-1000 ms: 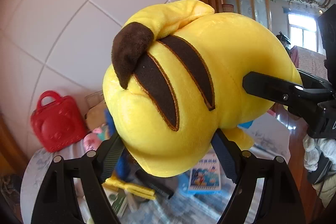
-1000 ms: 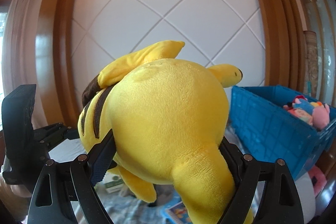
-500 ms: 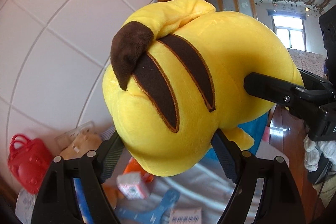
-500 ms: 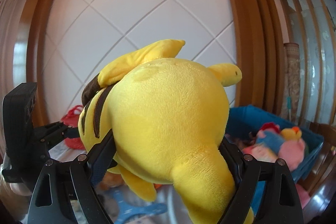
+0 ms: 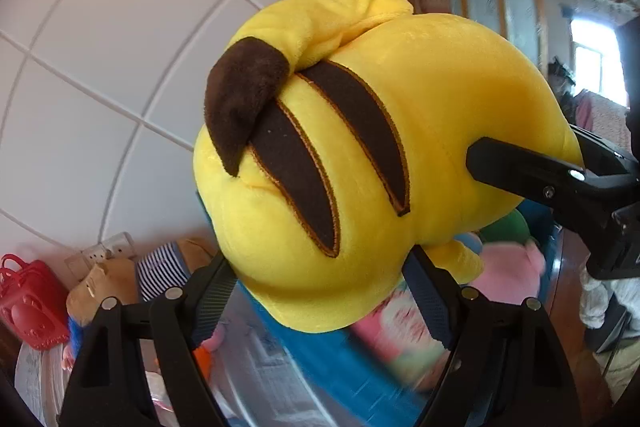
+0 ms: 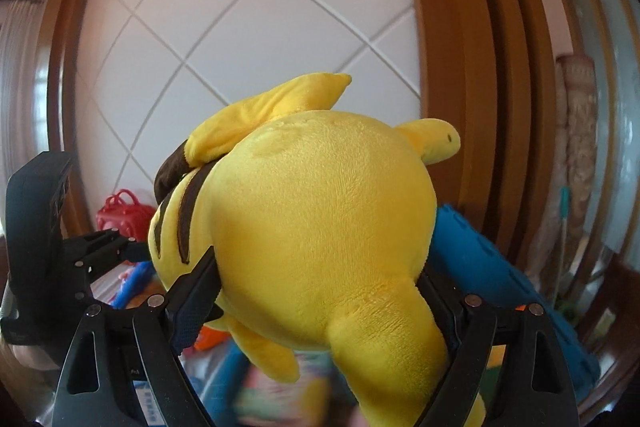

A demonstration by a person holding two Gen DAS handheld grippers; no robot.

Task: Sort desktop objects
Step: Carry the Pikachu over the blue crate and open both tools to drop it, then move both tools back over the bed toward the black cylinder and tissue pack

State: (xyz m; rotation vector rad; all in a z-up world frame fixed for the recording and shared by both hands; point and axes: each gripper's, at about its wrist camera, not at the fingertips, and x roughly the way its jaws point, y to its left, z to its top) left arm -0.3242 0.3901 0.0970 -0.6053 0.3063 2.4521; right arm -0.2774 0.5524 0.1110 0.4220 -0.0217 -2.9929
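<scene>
A big yellow plush toy (image 5: 400, 155) with brown stripes and a brown-tipped tail fills both views, held up in the air. My left gripper (image 5: 320, 287) is shut on its lower end, one blue-padded finger on each side. My right gripper (image 6: 316, 299) is shut on the plush's round body (image 6: 320, 239) from the other side. In the left wrist view a right finger (image 5: 520, 171) presses into the toy's flank. The left gripper's body (image 6: 60, 247) shows at the left edge of the right wrist view. Below and behind the toy stands a blue crate (image 6: 500, 287).
A red toy bag (image 5: 28, 303) and a brown plush with a striped shirt (image 5: 132, 279) stand against the white panelled wall. Pink and green soft toys (image 5: 508, 267) lie blurred below the plush. Small toys (image 6: 132, 283) litter the table. Wooden door frames rise to the right.
Both grippers have carried the plush to the right. The blue crate with its soft toys has come under it, and the red bag has slid toward the left edge.
</scene>
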